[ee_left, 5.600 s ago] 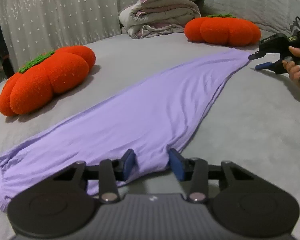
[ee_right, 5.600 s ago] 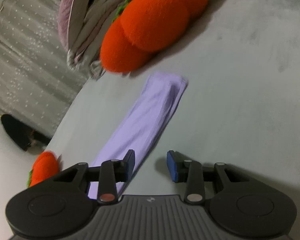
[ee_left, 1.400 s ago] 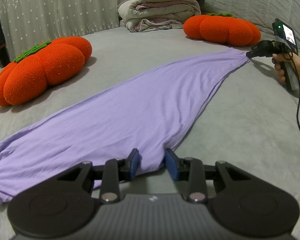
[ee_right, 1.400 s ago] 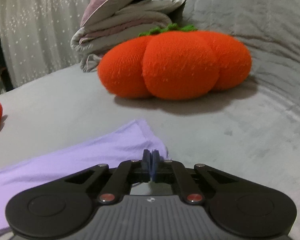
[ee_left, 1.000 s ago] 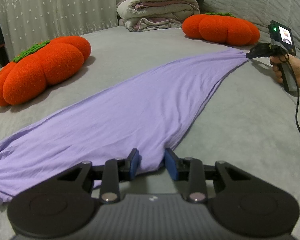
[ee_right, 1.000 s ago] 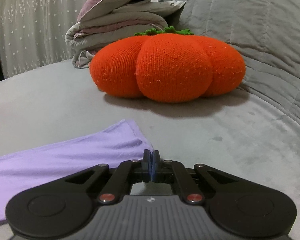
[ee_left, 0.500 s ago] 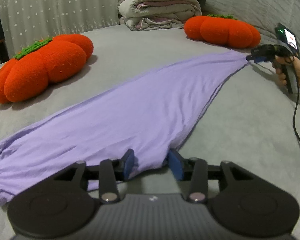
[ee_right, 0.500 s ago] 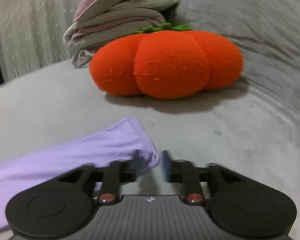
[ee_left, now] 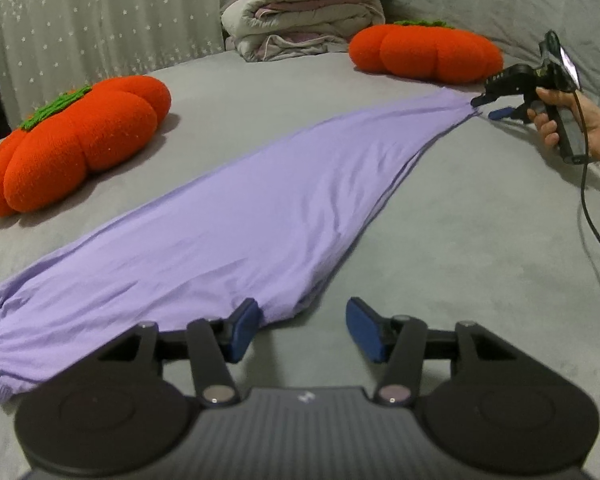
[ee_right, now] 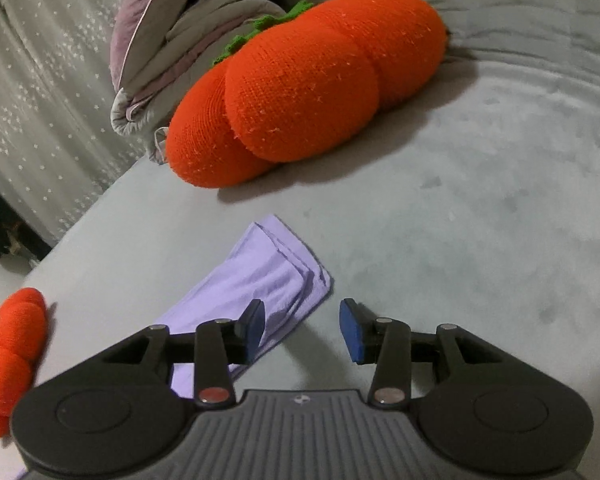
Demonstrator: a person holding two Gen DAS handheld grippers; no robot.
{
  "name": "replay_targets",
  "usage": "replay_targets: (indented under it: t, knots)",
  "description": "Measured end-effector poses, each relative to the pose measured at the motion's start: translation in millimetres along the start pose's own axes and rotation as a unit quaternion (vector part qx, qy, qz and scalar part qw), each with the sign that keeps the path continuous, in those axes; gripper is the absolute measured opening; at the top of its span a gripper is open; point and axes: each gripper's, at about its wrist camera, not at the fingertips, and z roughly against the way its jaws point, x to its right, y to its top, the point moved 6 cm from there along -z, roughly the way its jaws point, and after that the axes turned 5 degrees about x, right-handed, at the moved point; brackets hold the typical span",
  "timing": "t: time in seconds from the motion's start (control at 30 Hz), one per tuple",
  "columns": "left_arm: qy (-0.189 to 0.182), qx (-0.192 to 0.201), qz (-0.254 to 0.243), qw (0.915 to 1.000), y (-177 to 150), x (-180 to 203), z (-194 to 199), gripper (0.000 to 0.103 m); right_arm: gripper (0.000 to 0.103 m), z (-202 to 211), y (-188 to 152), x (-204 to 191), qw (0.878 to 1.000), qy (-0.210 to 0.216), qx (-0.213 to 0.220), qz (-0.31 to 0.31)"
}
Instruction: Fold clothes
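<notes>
A lilac garment [ee_left: 236,216] lies stretched in a long folded strip across the grey bed, from near left to far right. My left gripper [ee_left: 302,326] sits at its near edge, jaws opening; the cloth's corner lies by the left pad, unpressed. In the right wrist view the garment's narrow folded end [ee_right: 284,276] lies flat just ahead of my right gripper [ee_right: 300,330], whose jaws are opening with nothing pinched between them. The left wrist view shows the right gripper [ee_left: 490,106] at the strip's far tip, held by a person's hand [ee_left: 556,120].
Two orange pumpkin cushions rest on the bed: one at left [ee_left: 72,140], one at the far right [ee_left: 424,54], close ahead of the right gripper [ee_right: 308,84]. Folded bedding [ee_left: 308,28] is stacked at the back. A cable [ee_left: 592,216] trails from the right gripper.
Both grippers have let go of the garment: the right went from fully shut to open and rolled, the left spread wider. The cloth's ends now lie slack on the bed.
</notes>
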Motion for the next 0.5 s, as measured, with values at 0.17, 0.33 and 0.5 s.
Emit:
replay_targets:
  t: [0.17, 0.33, 0.5]
  knots:
    - [0.01, 0.008, -0.009, 0.9999, 1, -1, -9, 0.049, 0.042, -5, 1, -3, 1.0, -0.004, 0.015, 0.017]
    - [0.021, 0.007, -0.02, 0.9995, 0, -5, -11, 0.029, 0.035, -10, 6, 3, 1.0, -0.002, 0.013, 0.002]
    - [0.007, 0.004, -0.016, 0.9998, 5, -9, -4, 0.014, 0.034, -10, 12, 10, 0.999, 0.008, 0.005, -0.039]
